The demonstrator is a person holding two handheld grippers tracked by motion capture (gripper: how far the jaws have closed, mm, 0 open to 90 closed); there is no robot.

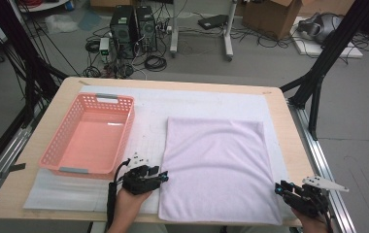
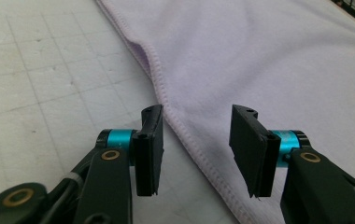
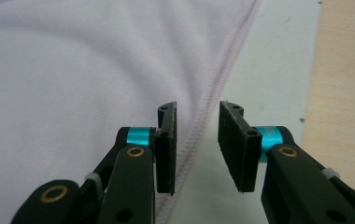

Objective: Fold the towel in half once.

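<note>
A pale lilac towel (image 1: pixel 219 167) lies flat on the white mat, folded once, with soft ripples across it. My left gripper (image 1: pixel 164 176) is open at the towel's left edge near the front; in the left gripper view its jaws straddle the stitched hem (image 2: pixel 185 128) of the towel (image 2: pixel 269 60). My right gripper (image 1: pixel 278 188) is open at the towel's front right edge. In the right gripper view the hem (image 3: pixel 213 88) of the towel (image 3: pixel 73 70) runs between the jaws. Neither gripper holds anything.
A pink plastic basket (image 1: pixel 61 141) stands empty at the left of the table. The white gridded mat (image 1: pixel 148 126) covers the wooden table (image 1: pixel 289 131). Black frame legs, cables and computers stand on the floor beyond the far edge.
</note>
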